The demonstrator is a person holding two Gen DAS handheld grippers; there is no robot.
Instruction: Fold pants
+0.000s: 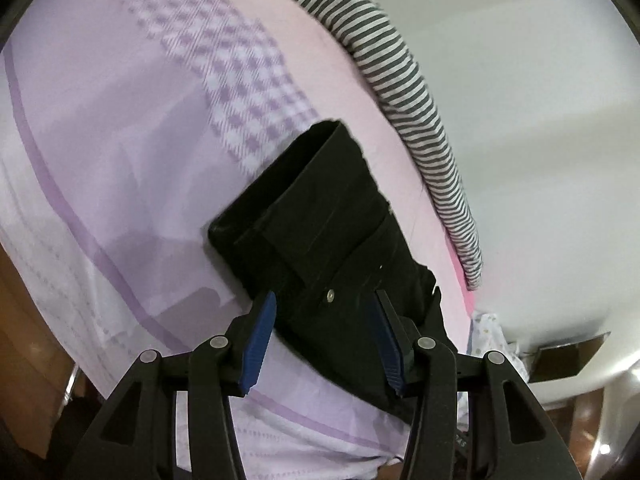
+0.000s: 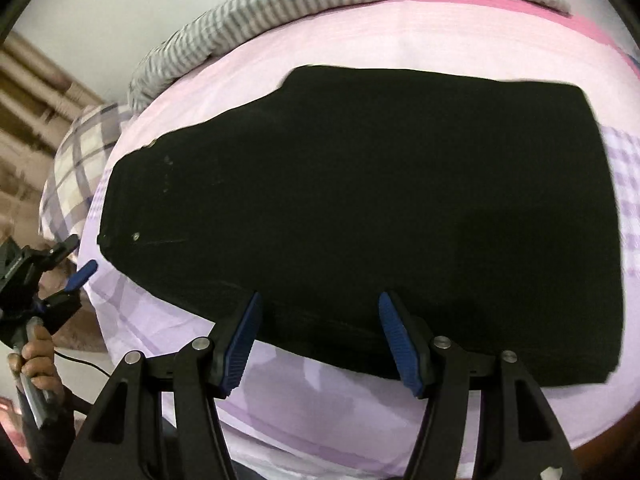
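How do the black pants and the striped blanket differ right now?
The black pants are plain black; the striped blanket is grey and white. The pants lie folded flat mid-bed, just ahead of both open grippers; the blanket is bunched in a long roll along the far edge by the wall. Both rest on the pink-and-purple bedsheet.

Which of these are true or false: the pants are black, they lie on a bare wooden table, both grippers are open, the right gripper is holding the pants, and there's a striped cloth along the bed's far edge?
1. The pants are black. True.
2. They lie on a bare wooden table. False: they lie on a bed sheet in pink and lilac.
3. Both grippers are open. True: the left gripper and right gripper show blue pads apart.
4. The right gripper holds the pants. False: its pads press on nothing.
5. A striped cloth lies along the bed's far edge. True.
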